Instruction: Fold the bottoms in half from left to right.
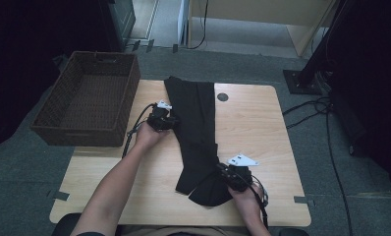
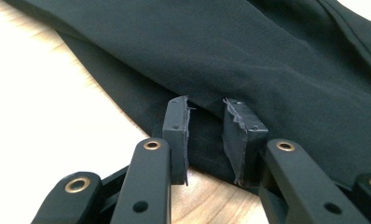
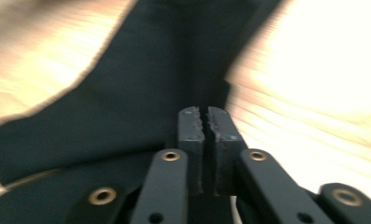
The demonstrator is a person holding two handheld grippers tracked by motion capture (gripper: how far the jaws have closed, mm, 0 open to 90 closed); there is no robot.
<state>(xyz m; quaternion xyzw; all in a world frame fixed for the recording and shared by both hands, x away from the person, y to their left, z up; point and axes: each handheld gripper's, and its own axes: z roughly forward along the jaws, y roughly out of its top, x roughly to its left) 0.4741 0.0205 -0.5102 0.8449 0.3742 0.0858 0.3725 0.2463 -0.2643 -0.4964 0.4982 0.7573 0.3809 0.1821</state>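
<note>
Where the grey carpet floor (image 1: 31,162) spreads dim and dark at the edges, cables (image 1: 326,118) trail across it on the right and a black stand base (image 1: 301,81) sits at far right. Pale wood table (image 1: 262,128) stands in the middle, a round dark grommet (image 1: 222,97) near its far edge. Brown wicker basket (image 1: 88,98) sits at the table's far left corner, overhanging it. Black trousers (image 1: 196,123) lie lengthwise down the table's middle, waist end far, leg end near and folded over on the near right. Left gripper (image 1: 170,122) rests at the trousers' left edge, mid-length; in the left gripper view its jaws stand a little apart with the cloth edge between the pads (image 2: 179,135), not pinched. Right gripper (image 1: 223,171) is at the near leg end; in the right gripper view its jaws are almost closed, a thin slit left, cloth beneath, and I cannot tell if any is caught.
</note>
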